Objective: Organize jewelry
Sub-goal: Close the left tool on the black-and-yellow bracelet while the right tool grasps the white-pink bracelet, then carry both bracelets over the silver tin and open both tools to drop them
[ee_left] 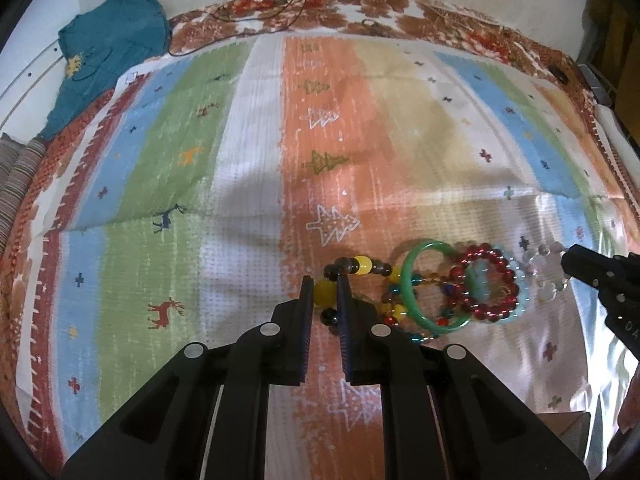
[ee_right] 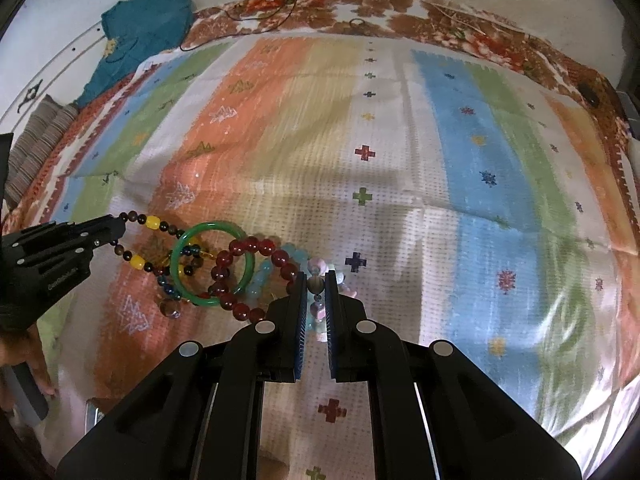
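A pile of bracelets lies on a striped cloth (ee_left: 256, 184). My left gripper (ee_left: 325, 292) is shut on a yellow and brown bead bracelet (ee_left: 362, 266), also seen in the right wrist view (ee_right: 152, 222). A green bangle (ee_left: 416, 280) (ee_right: 212, 264), a dark red bead bracelet (ee_left: 482, 284) (ee_right: 256, 248) and a pale blue bead bracelet (ee_left: 520, 296) (ee_right: 262, 276) overlap beside it. My right gripper (ee_right: 316, 286) is shut on a pink and clear bead bracelet (ee_right: 320, 268), which shows at the pile's right in the left wrist view (ee_left: 546, 268).
A teal garment (ee_left: 108, 48) lies at the far left corner. A black cable (ee_left: 256, 12) runs along the far edge. A striped cushion (ee_left: 16, 184) sits at the left. A small dark object (ee_left: 560, 74) lies at the far right.
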A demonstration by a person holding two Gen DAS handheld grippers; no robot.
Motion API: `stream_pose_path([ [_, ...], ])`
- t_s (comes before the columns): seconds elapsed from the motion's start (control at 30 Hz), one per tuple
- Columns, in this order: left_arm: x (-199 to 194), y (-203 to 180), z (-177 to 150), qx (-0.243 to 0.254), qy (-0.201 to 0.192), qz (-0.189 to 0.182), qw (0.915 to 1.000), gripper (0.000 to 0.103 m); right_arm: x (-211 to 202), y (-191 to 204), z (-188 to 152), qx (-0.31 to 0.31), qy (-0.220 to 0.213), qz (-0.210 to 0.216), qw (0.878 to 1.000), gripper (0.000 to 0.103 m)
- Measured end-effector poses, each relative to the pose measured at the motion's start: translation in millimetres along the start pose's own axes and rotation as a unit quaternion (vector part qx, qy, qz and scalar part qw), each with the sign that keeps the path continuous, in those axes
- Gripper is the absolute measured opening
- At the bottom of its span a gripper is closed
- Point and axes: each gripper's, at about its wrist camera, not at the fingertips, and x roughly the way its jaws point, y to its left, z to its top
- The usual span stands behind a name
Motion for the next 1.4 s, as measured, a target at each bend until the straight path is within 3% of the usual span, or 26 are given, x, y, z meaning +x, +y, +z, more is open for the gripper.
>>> stream_pose_path([
  [0.8, -68.8, 3.9, -15.3, -0.012, -0.037, -0.012, 0.9992, 0.011, -54.1, 0.2, -17.3, 0.000, -0.059, 0.014, 0.998, 0.010],
  [1.1, -100.9, -17.7, -26.2, 0.017, -0.070, -0.012, 0.9973, 0.011, -81.4, -1.7, -28.4, 0.006, -0.078, 0.025, 0.997, 0.010],
  [1.4, -131.4, -34.8, -33.0, 0.021, -0.089, -0.044, 0.9948, 0.011, -103.2, -0.4, -41.0, 0.004, -0.093, 0.039, 0.995, 0.010],
])
